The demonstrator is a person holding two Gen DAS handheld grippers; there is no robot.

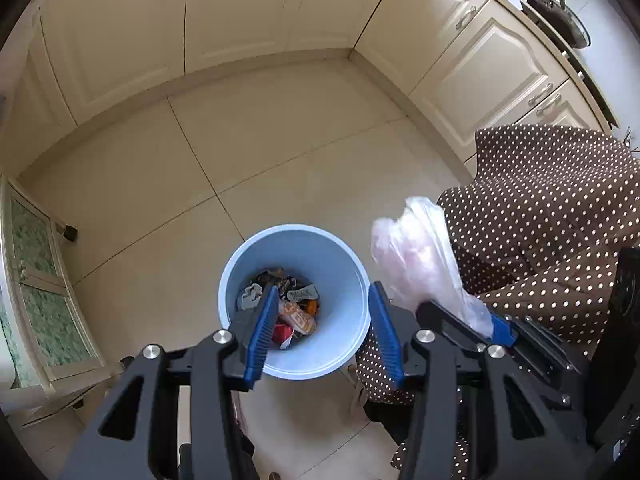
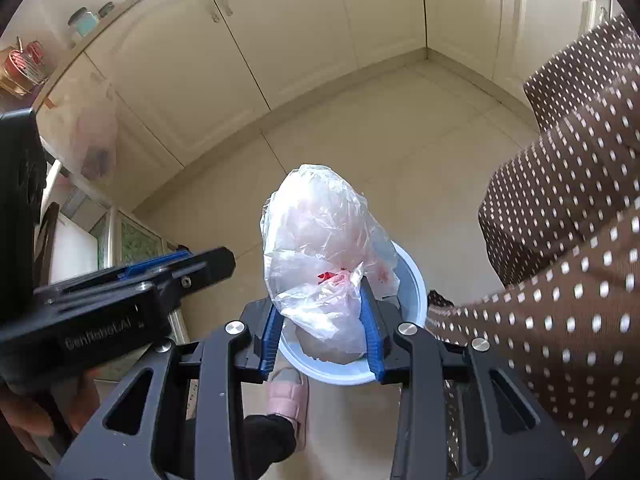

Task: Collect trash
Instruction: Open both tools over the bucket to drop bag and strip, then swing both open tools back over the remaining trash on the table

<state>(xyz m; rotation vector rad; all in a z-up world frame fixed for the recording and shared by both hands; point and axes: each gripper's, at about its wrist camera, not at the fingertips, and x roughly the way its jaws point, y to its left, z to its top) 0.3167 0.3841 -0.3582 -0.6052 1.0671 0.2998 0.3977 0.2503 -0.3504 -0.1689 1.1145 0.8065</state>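
The right gripper (image 2: 324,328) is clamped on a crumpled clear plastic bag (image 2: 324,248), holding it above the blue bin (image 1: 294,300) on the tiled floor (image 1: 280,160). The left gripper (image 1: 324,316) stands half open over the bin, nothing between its jaws.

Bin on the kitchen floor, bag above it

The bin (image 1: 294,302) (wrappers (image 1: 298,316) inside) stands on the floor (image 1: 240,152); the bag (image 2: 324,264) hangs over its rim, dotted cloth (image 1: 552,220) at three o'clock, cabinets (image 1: 240,12) at twelve.
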